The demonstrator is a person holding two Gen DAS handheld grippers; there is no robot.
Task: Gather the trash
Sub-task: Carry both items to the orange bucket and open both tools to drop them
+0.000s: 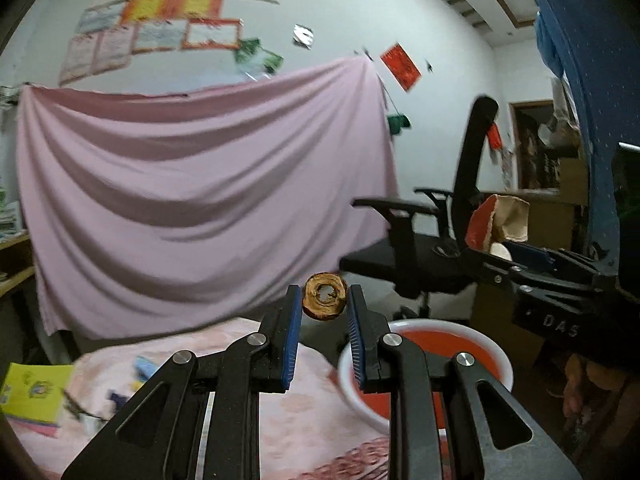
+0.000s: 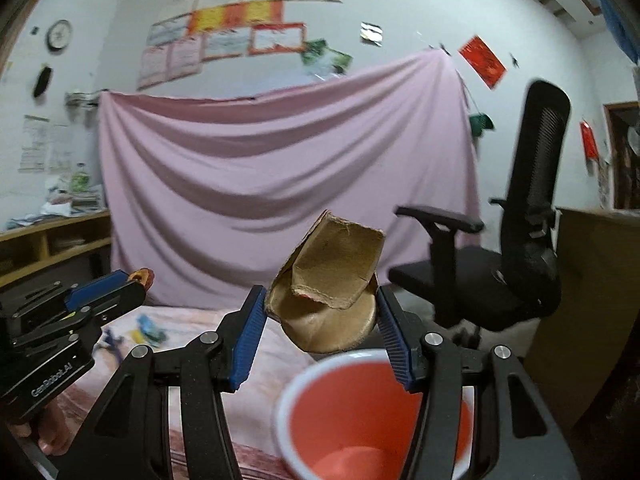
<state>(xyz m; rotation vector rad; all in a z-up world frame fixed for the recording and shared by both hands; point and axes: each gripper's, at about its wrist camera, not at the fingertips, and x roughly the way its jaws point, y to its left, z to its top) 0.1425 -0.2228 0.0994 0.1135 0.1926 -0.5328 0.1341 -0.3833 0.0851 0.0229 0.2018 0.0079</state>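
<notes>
Pink cloth (image 1: 200, 200) hangs across a pale wall papered with posters and certificates, and a black office chair (image 2: 520, 264) stands to the right of it. Below, a bed with a pink patterned cover (image 1: 304, 420) carries a few small scattered items, blurred, and a yellow booklet (image 1: 32, 392) lies at its left edge. A red bin with a white rim (image 2: 288, 408) sits low in both views, beside the bed and beneath the two grippers. From the left wrist view, the left gripper (image 1: 325, 302) is held up in the air, its blue-padded fingers (image 1: 294, 320) closed narrowly on a small brown ring of tape core (image 1: 325, 297), which sits upright between the tips with its hole facing the camera, above and just left of the bin's rim. From the right wrist view, the right gripper (image 2: 322, 304) holds a crumpled brown cardboard piece (image 2: 332, 288) between its fingers (image 2: 250, 328), spread moderately to fit it; the cardboard stands tilted, with a torn flap folded over its front, directly above the bin's far rim. The left gripper also shows at the left edge of that view, level with the right one and well apart from it. Wooden shelves (image 2: 52, 244) with stacked papers line the far left wall.
</notes>
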